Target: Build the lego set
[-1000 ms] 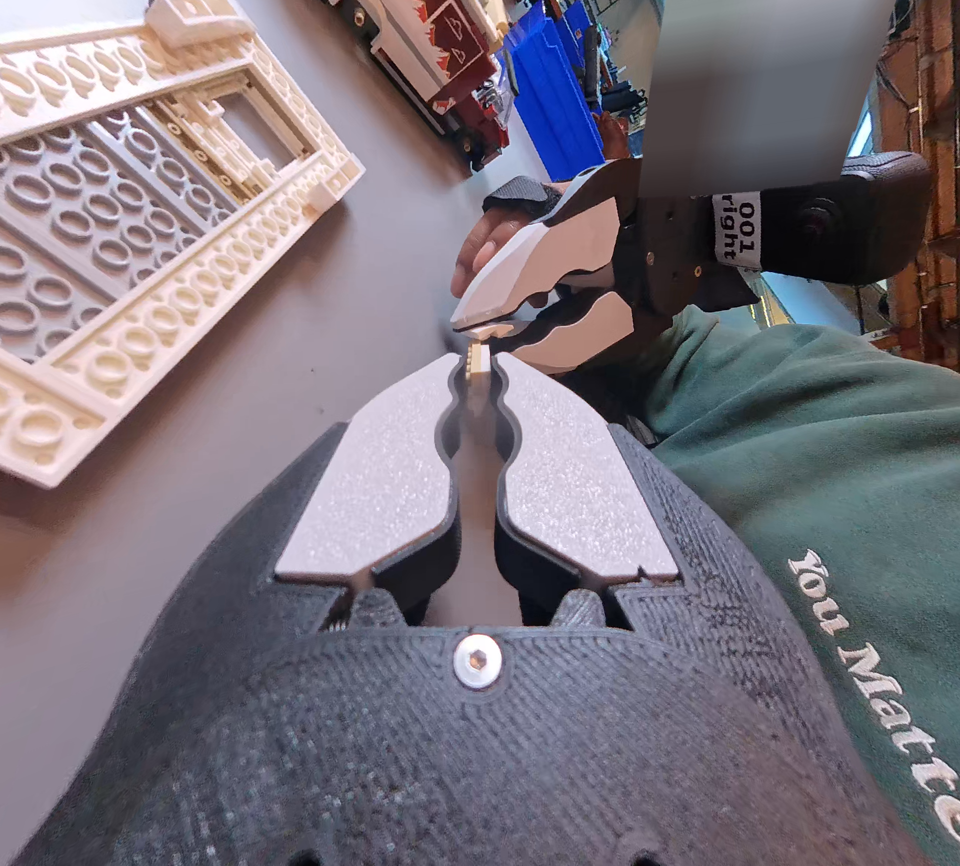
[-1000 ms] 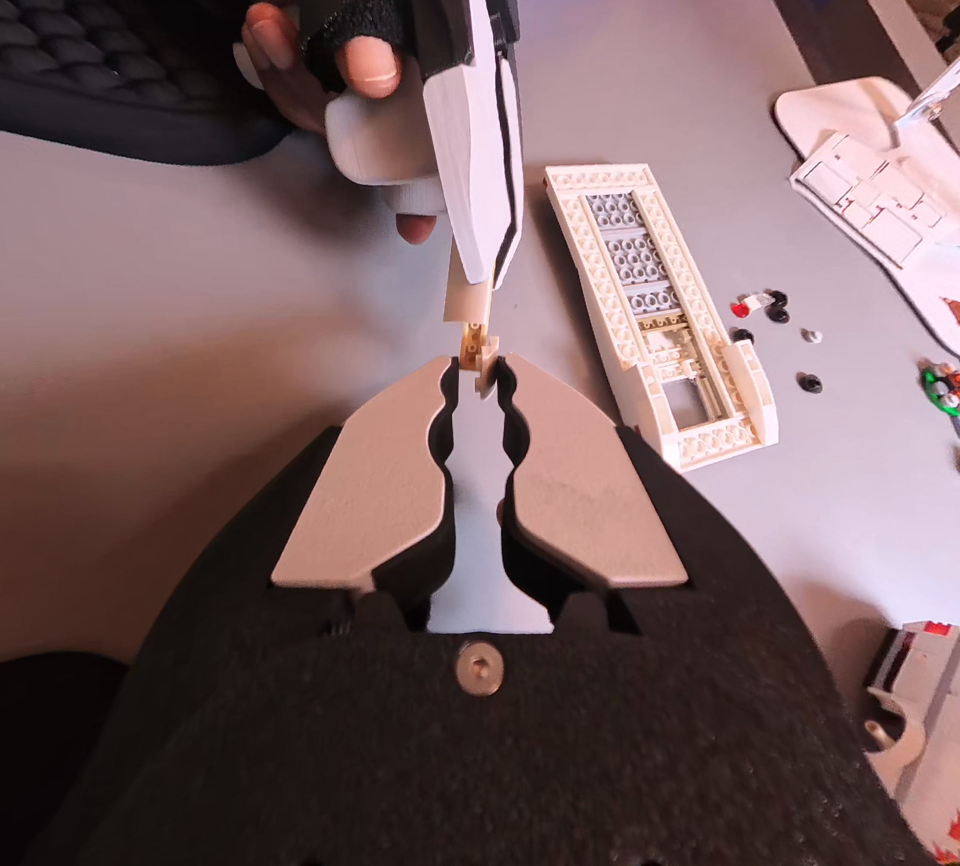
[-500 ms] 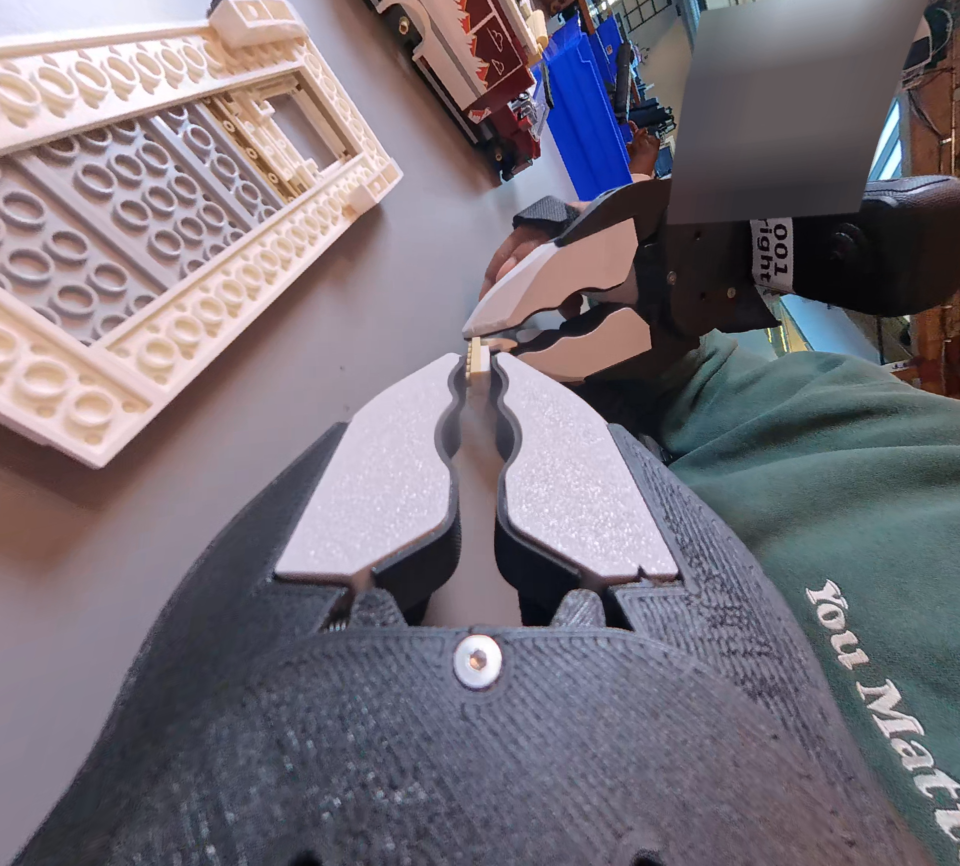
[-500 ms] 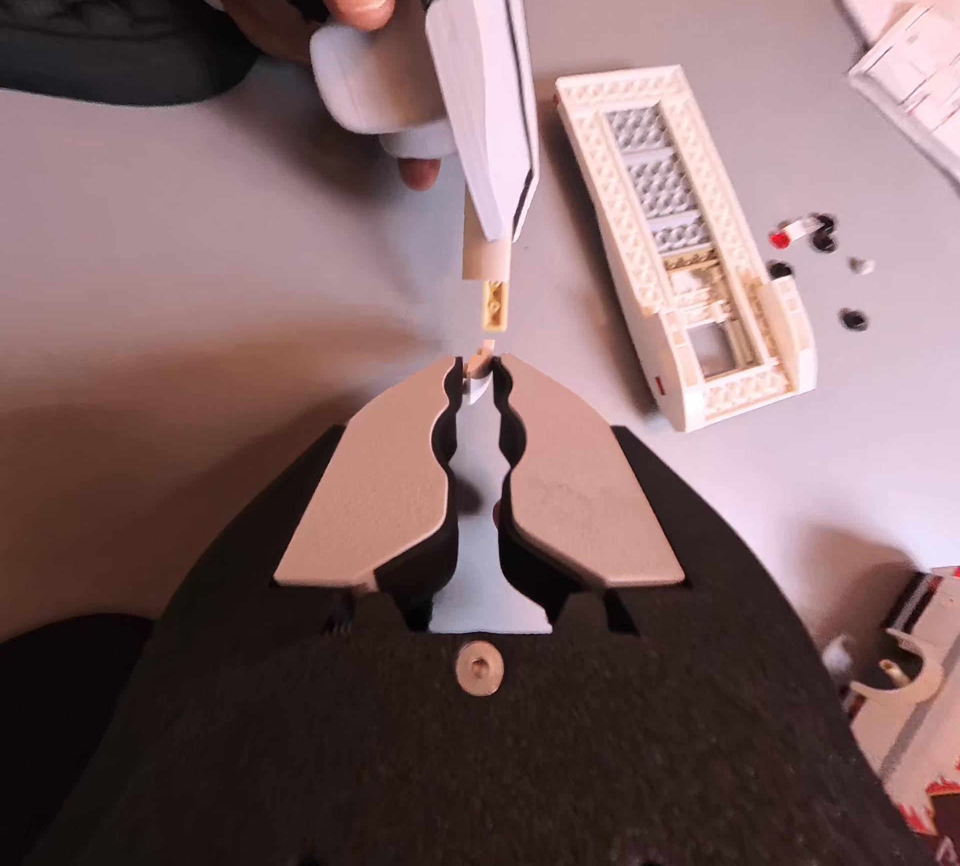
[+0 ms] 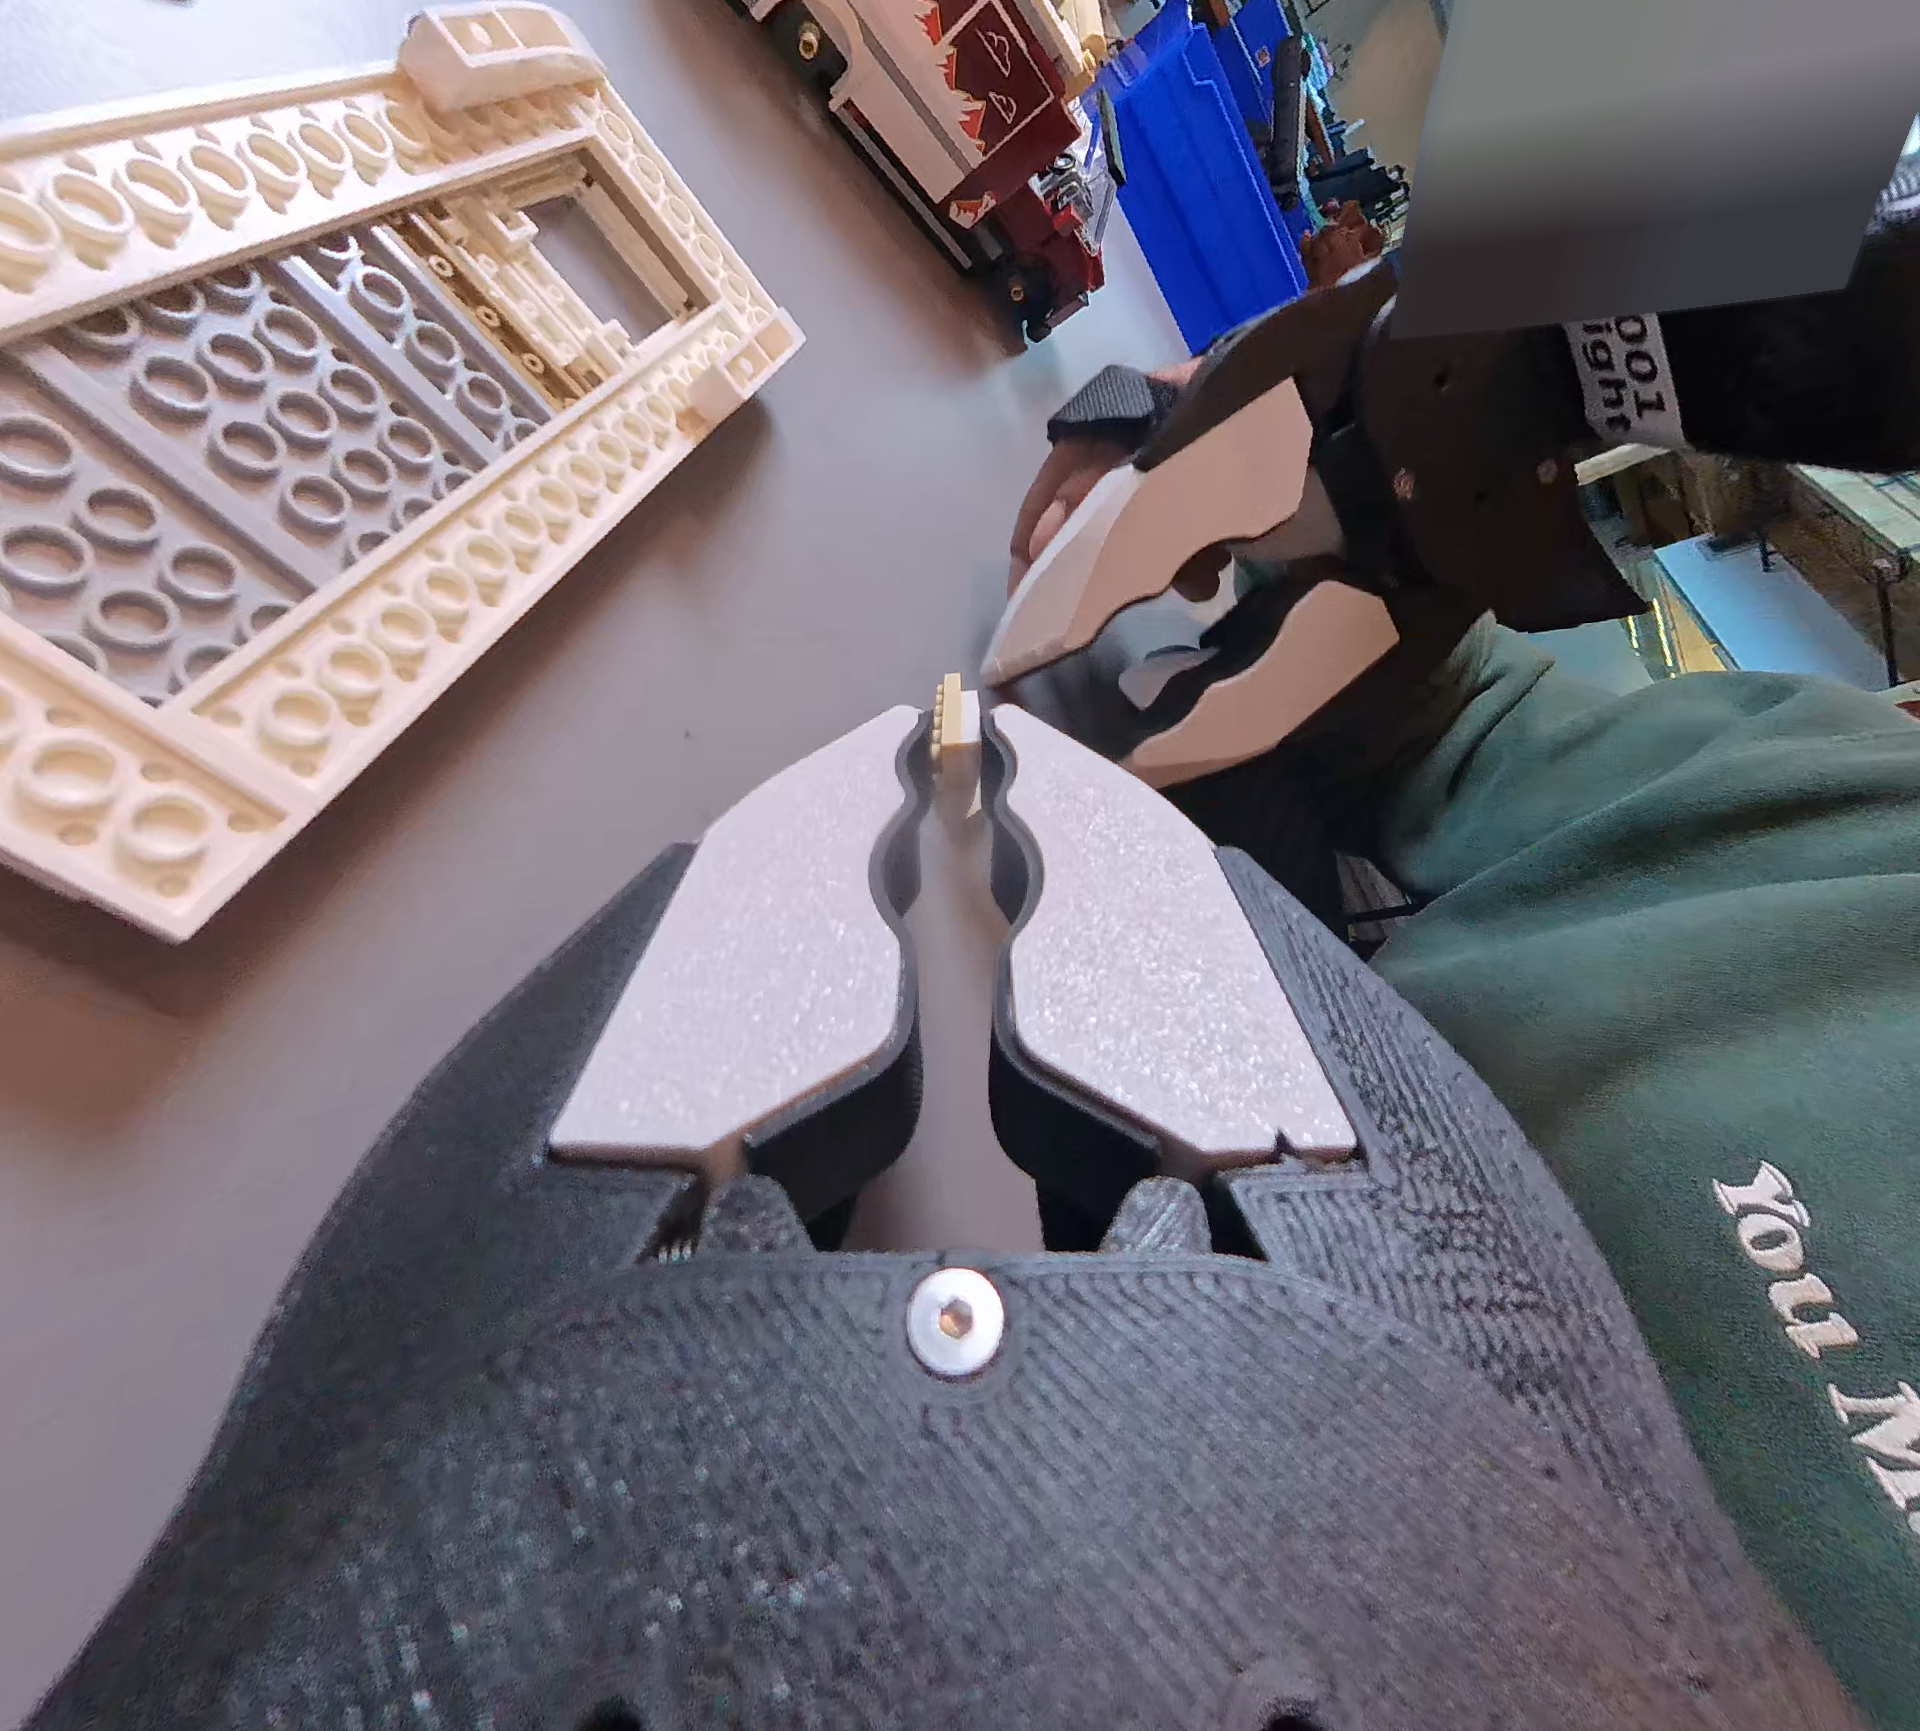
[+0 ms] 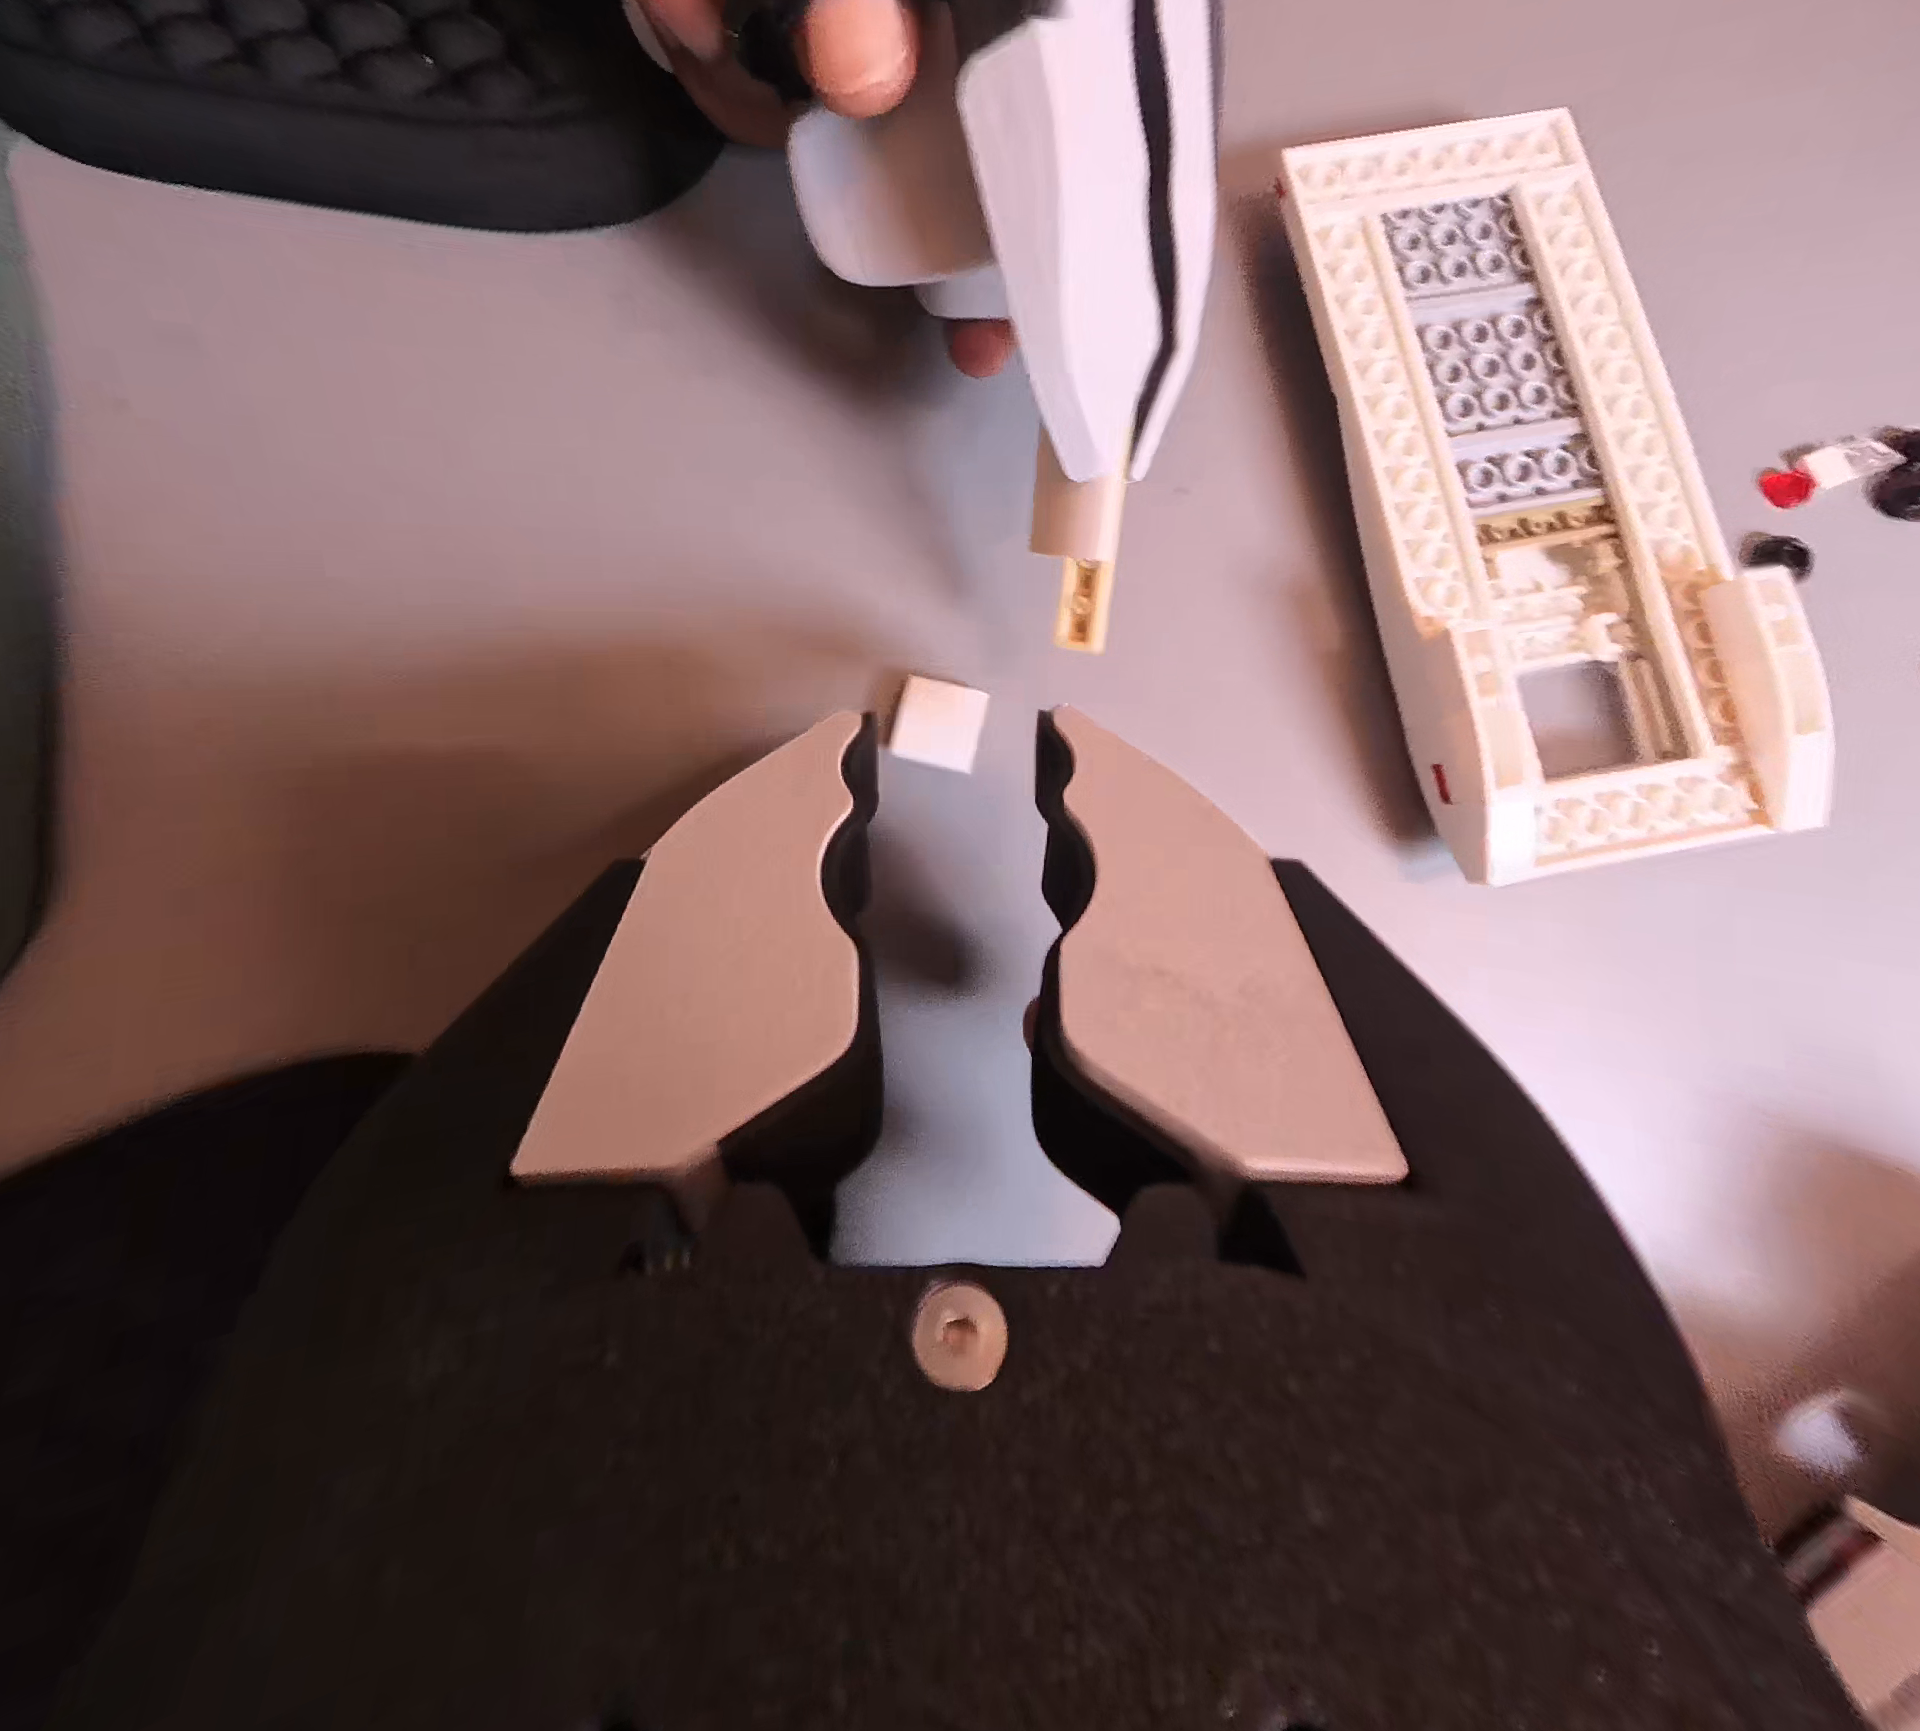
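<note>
- The left claw point(image 5: 958, 725) is clamped on a small tan studded brick piece point(image 5: 954, 731); both pads press its sides, and it sticks out past the fingertips. From the right wrist view the same piece point(image 6: 1081, 606) juts from the left claw's tips above the counter point(image 6: 416, 538).
- The right claw point(image 6: 956, 725) stands open. A small white cube-shaped brick point(image 6: 938, 721) lies between its tips, close by the left finger, with a clear gap to the right finger.
- Half a second ago the right claw was nearly closed on that white brick, with the tan piece just ahead of it; now its fingers have spread and the two bricks sit apart.
- Writing: a white label with printed characters wraps the right claw's black body point(image 5: 1621, 377), and white lettering runs along a green sleeve point(image 5: 1662, 954). No brand can be made out.
- A long cream and grey studded plate point(image 6: 1538, 476) lies on the counter to the right of the claws, small black and red bits point(image 6: 1787, 486) beyond it.
- A white and dark red toy camper point(image 5: 894, 19) stands farther back in the left wrist view.
</note>
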`<state>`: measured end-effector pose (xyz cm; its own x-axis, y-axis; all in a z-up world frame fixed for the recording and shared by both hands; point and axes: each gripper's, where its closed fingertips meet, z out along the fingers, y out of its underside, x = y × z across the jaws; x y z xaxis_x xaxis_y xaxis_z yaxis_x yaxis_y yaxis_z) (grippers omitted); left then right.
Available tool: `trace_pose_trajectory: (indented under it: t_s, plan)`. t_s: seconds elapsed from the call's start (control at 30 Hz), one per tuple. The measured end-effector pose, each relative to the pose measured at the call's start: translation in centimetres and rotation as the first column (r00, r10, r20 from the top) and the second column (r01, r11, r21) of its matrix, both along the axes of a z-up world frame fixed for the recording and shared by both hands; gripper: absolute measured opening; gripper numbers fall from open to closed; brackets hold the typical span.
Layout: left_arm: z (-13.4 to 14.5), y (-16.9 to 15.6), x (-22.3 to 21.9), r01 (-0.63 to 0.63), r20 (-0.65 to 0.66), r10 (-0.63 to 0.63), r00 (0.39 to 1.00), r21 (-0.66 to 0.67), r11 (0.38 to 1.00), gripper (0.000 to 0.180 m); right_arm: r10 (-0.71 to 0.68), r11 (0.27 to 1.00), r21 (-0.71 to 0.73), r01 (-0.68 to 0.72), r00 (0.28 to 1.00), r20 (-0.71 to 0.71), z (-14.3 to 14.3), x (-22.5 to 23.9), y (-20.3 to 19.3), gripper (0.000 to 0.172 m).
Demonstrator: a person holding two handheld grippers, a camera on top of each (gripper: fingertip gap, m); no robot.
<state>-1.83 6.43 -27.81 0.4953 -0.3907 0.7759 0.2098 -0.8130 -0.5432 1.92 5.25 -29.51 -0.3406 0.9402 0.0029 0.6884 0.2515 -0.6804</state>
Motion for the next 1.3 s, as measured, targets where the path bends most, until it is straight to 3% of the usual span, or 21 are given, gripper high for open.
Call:
trace_pose_trajectory:
  t_s: [0.03,0.33,0.43,0.73,0.87,0.9,1.0,1.07,1.13,1.2,1.23,1.3]
  plan:
    - [0.0,0.0,0.1,0.003,-0.002,-0.003,1.0,0.003,1.0,0.008,-0.003,1.0,0.006,0.002,1.0,0.01,-0.1,0.1,0.5,0.028]
    - [1.0,0.2,0.0,-0.017,0.05,0.015,0.999,0.028,0.999,0.008,-0.039,0.994,-0.109,0.025,0.991,-0.13,1.5,-2.3,1.4,0.02]
    - [1.4,0.1,0.1,-0.019,0.095,0.017,0.995,0.018,1.0,0.008,-0.028,1.0,-0.008,0.027,0.979,-0.201,2.2,-2.7,1.6,0.007]
    - [1.9,0.2,-0.1,-0.032,0.22,0.041,0.975,-0.046,0.998,0.008,0.031,0.959,0.281,0.04,0.969,-0.245,2.9,-3.0,1.5,0.012]
    - [2.2,0.3,-0.3,-0.04,0.24,0.05,0.969,-0.045,0.998,0.008,0.027,0.944,0.327,0.047,0.976,-0.217,2.5,-3.1,1.6,0.015]
    - [2.2,0.3,-0.3,-0.041,0.242,0.051,0.969,-0.047,0.998,0.008,0.023,0.944,0.327,0.051,0.976,-0.216,2.4,-3.2,1.7,0.009]
    - [2.1,0.3,-0.4,-0.039,0.229,0.046,0.972,-0.037,0.999,0.017,0.018,0.97,0.243,0.027,0.983,-0.183,2.0,-3.0,1.3,0.008]
    - [2.3,0.4,-0.5,-0.021,0.119,0.012,0.993,0.071,0.997,0.035,0.01,0.992,0.123,0.004,0.994,-0.11,1.3,-2.5,1.0,0.008]
    - [2.1,-0.4,-0.4,0.093,-0.122,-0.065,0.99,0.246,0.965,0.036,-0.007,0.999,0.047,0.009,0.999,-0.046,0.6,-2.2,1.0,0.007]
    - [0.0,-1.4,-0.7,0.283,-0.46,-0.119,0.88,0.307,0.909,0.046,0.01,1.0,-0.024,-0.009,0.999,0.032,-0.2,-2.0,0.2,0.007]
    - [-0.7,-1.8,-0.6,0.36,-0.566,-0.13,0.814,0.316,0.878,0.047,0.016,0.999,-0.035,-0.015,0.998,0.054,-0.5,-2.1,0.0,0.007]
    - [-1.2,-2.5,0.2,0.458,-0.654,-0.142,0.743,0.342,0.821,0.046,0.037,0.999,-0.039,-0.033,0.993,0.11,-1.2,-2.2,-0.5,0.007]
